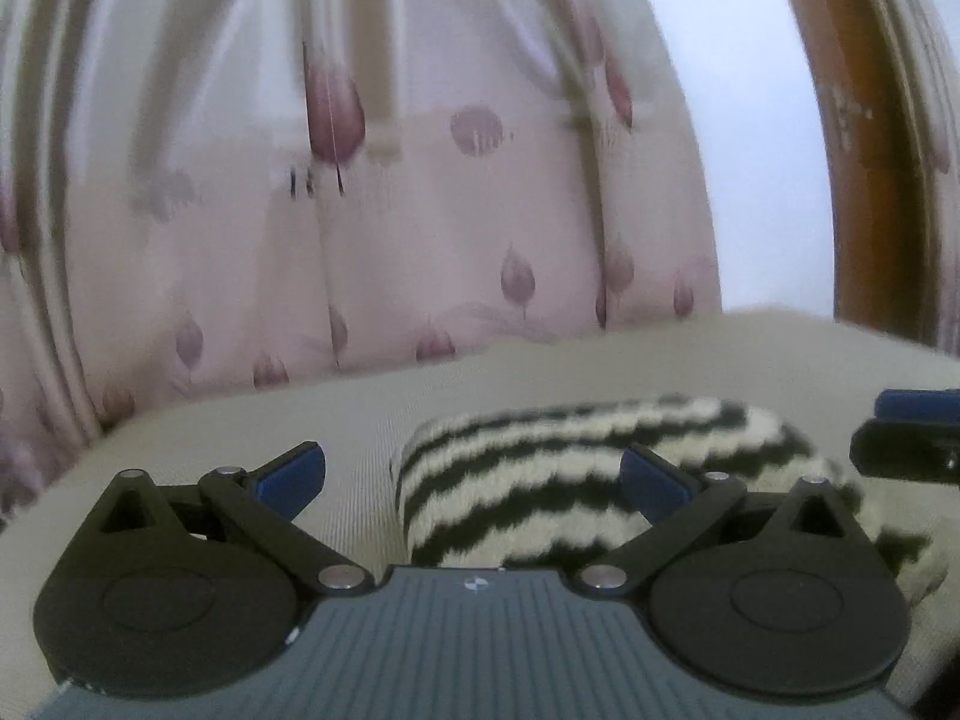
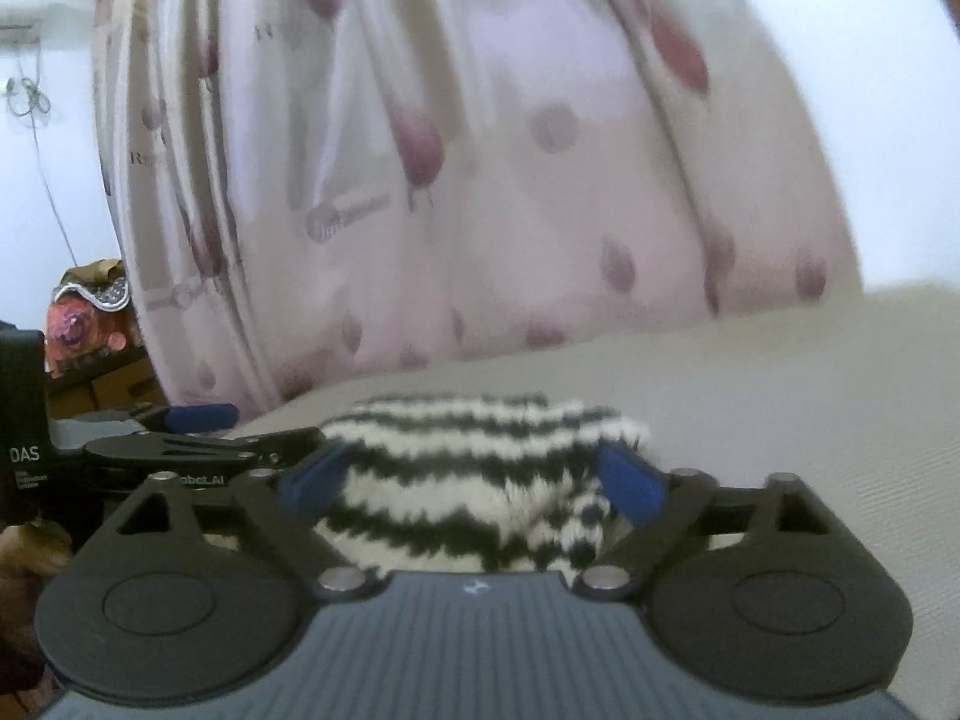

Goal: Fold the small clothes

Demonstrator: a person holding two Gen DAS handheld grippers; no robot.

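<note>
Judging from the lie of things, a fold looks just finished: striped fuzzy garment [image 1: 576,480] rests in a compact bundle on the beige padded surface [image 1: 300,420], mid-way in from the far edge where the floral curtain [image 1: 420,210] hangs. Left gripper [image 1: 474,474] jaws spread wide, holding nothing; bundle's left end lies between the fingers, no pad pressing. Right gripper [image 2: 480,474] also wide, empty, the bundle close between its fingers; contact unclear. Next move, likely: back both off, or press the bundle flat. Open cloth to the right, toward the wooden frame [image 1: 840,180]; the grippers sit close together, little room between them.
</note>
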